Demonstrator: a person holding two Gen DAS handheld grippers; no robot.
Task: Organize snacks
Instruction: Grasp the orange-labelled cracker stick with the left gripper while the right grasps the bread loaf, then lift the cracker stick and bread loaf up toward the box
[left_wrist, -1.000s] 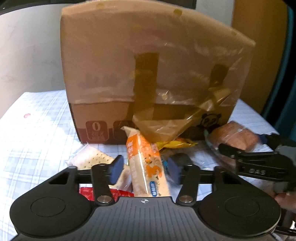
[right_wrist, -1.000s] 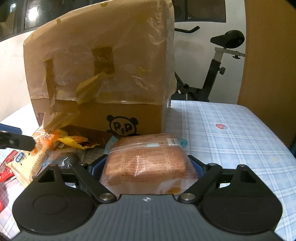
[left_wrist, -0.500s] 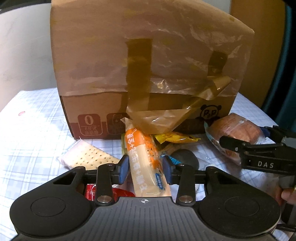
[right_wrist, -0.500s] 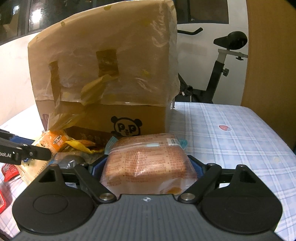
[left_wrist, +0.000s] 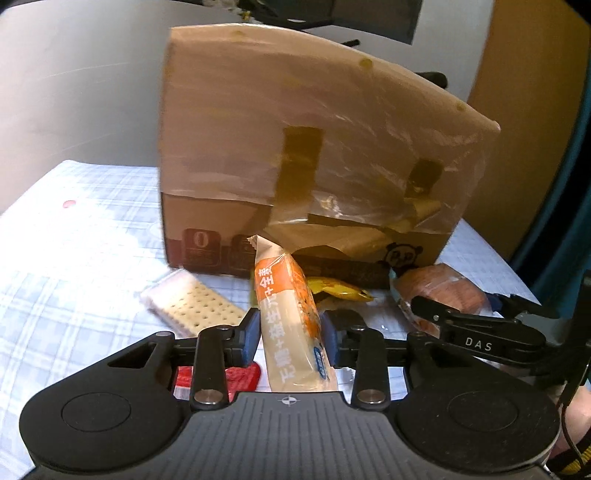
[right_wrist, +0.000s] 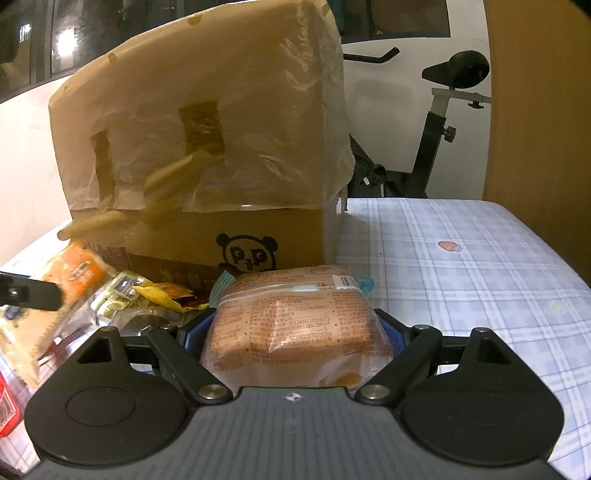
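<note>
Clamped jaws on both sides: the left gripper (left_wrist: 290, 338) pinches a long orange-and-cream wrapped snack bar (left_wrist: 291, 317), while the right gripper (right_wrist: 293, 336) squeezes a brown bread loaf in clear printed plastic (right_wrist: 295, 328). Both packets hang in front of the tall tape-patched cardboard box with a panda logo (left_wrist: 306, 166), which stands on the blue-checked tablecloth (right_wrist: 461, 266) toward its far edge.

The bar's long axis runs away from the left jaws, its crimped tip pointing up at the box face; the box rim sits above both packets, so any drop into it looks to call for a lift first. Neither hand appears clearly nearer the box.

Loose near the box's base lie a clear pack of pale dotted crackers (left_wrist: 195, 308), a crumpled yellow wrapper (left_wrist: 340, 290) and a small red packet (left_wrist: 221, 376).

Against half a second earlier, the left view shows the box from lower and farther back, the bar raised off the pile; a second ago those jaws stood apart around it. The right grip is unchanged.
</note>
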